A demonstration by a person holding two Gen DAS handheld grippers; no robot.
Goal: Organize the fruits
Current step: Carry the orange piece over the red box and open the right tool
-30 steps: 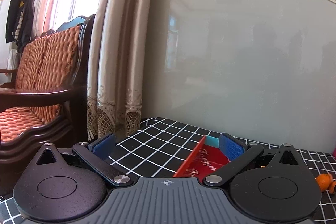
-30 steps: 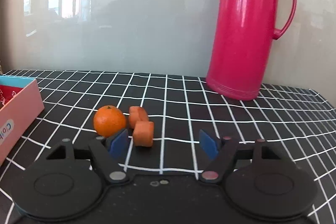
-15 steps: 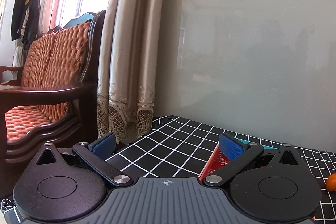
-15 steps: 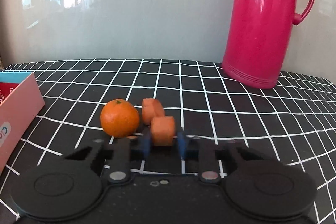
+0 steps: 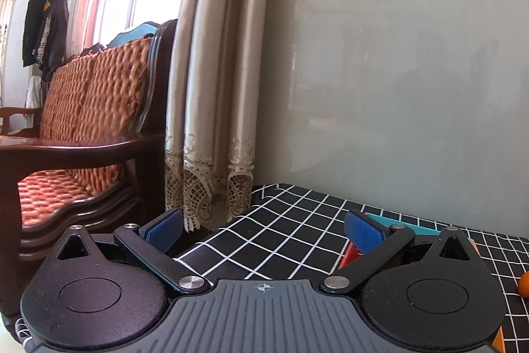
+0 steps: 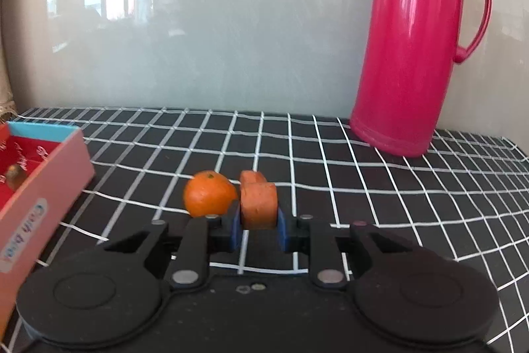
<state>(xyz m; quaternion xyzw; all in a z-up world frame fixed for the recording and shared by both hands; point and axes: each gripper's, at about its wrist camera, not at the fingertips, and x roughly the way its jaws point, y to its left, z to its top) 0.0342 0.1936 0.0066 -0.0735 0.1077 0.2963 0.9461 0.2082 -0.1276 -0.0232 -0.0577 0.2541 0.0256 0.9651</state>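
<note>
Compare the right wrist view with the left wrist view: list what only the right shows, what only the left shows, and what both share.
Only the right wrist view: the right gripper shut on an orange chunk, a second chunk behind it, and a pink thermos.

Only the left wrist view: the open, empty left gripper, a curtain and a wooden sofa.

Both: the checked tablecloth, the red box and the tangerine, barely visible at the left view's right edge.

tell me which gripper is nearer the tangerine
Right. The right gripper sits just beside the tangerine, shut on a carrot piece; the left gripper is open, well away.
</note>
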